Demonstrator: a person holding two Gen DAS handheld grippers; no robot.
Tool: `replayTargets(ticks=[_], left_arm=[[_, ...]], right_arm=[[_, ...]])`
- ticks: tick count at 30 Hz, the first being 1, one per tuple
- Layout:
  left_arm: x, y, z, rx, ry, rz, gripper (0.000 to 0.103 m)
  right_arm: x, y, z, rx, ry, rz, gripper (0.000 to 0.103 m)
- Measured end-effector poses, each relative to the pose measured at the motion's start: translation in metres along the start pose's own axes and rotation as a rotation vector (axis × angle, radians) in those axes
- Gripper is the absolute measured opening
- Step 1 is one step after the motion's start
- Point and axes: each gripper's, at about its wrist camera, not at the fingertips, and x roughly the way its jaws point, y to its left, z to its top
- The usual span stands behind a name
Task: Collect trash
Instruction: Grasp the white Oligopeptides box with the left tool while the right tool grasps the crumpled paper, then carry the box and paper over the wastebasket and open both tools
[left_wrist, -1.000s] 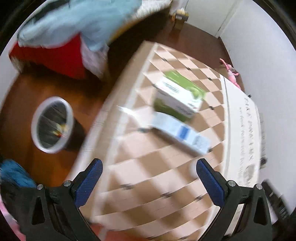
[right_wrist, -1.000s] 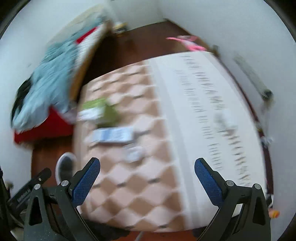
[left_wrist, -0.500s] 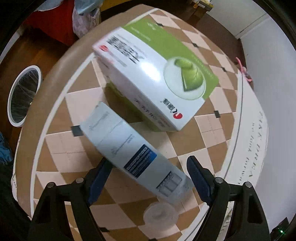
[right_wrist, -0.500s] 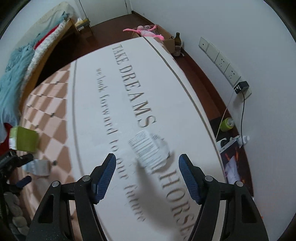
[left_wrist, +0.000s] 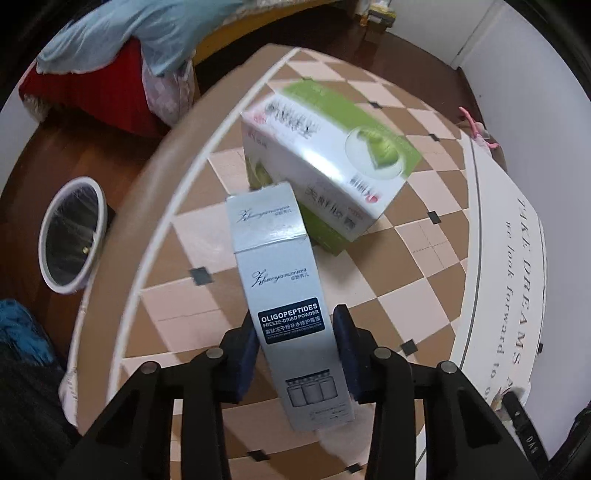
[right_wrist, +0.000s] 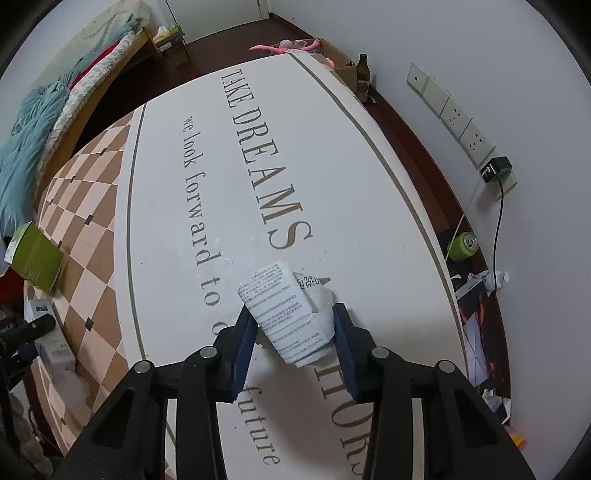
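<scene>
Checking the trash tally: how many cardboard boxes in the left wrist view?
2. The slim grey cardboard box is clamped in the left claw; the green-and-white cardboard box lies on the checkered tabletop behind it. More may be hidden behind them.

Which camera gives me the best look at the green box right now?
The left wrist view: the green box sits near centre on the checkered table, top and side faces visible though blurred, just beyond the grey box in the left claw. The right wrist view catches only one green end at its far left edge.
</scene>
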Motion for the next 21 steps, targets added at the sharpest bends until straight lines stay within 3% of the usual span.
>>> replayTargets(ticks=[11, 21], left_arm=[[-0.070, 0.015, -0.004, 0.133, -0.155, -0.009, 0.034], [-0.153, 0.076, 0.003, 0.199, -0.323, -0.038, 0.034]], right_arm=[[-0.054, 0.024, -0.019, -0.029, -0.072, 0.104, 0.040], [-0.125, 0.103, -0.038, -0.153, -0.152, 0.229, 0.040]])
